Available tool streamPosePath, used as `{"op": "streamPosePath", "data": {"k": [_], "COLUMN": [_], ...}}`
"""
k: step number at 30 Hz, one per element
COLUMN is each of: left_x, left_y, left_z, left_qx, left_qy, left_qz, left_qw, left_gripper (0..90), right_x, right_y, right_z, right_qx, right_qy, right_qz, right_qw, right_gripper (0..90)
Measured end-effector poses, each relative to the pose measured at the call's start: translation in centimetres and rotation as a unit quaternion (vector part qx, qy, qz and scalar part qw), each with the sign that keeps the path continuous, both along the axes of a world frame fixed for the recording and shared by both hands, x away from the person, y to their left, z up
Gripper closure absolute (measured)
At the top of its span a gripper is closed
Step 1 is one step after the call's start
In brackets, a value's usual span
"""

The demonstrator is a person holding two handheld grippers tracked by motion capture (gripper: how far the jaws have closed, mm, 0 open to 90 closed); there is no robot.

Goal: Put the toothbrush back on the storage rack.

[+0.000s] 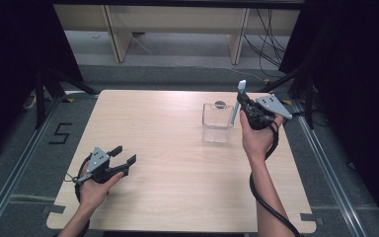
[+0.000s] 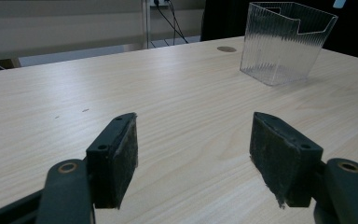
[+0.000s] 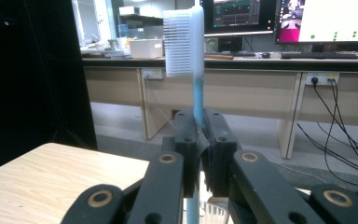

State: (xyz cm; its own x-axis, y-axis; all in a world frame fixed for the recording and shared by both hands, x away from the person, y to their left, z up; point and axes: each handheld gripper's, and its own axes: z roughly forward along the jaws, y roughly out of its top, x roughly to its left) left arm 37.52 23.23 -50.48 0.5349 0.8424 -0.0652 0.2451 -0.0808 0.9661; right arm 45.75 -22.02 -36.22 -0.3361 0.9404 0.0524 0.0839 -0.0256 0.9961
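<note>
Right gripper clamps toothbrush, its bristles plain here; left gripper gapes.

High view sits above the near edge of the counter, looking forward and down over the whole top. Left claw cam rides low, just over the wood, facing the far right corner; both catch the clear box. Right claw cam looks level past the far edge at desks.
</note>
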Motion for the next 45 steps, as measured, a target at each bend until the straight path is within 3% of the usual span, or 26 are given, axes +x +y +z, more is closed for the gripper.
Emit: {"op": "streamPosePath", "data": {"k": [37,39,40,45], "left_x": [0.1,0.1,0.1,0.0], "left_y": [0.1,0.1,0.1,0.1], "left_z": [-0.3,-0.3,-0.3,-0.2], "left_qx": [-0.007,-0.006,-0.006,-0.001], "left_qy": [-0.001,-0.001,-0.001,0.004], "left_qz": [-0.003,-0.002,-0.002,0.000], "left_qw": [1.0000,1.0000,1.0000,1.0000], "left_gripper": [31.6,31.7,31.7,31.6], "right_x": [1.2,1.2,1.2,1.3], "right_y": [-0.1,0.0,-0.2,-0.1], "right_z": [-3.1,-3.3,-3.3,-3.6], "right_qx": [-0.004,0.005,-0.006,-0.003], "right_qy": [0.037,0.040,0.041,0.041], "right_qz": [-0.008,-0.008,-0.006,-0.003], "right_qw": [0.9993,0.9992,0.9991,0.9991], "right_gripper": [85.8,85.7,85.7,85.8]}}
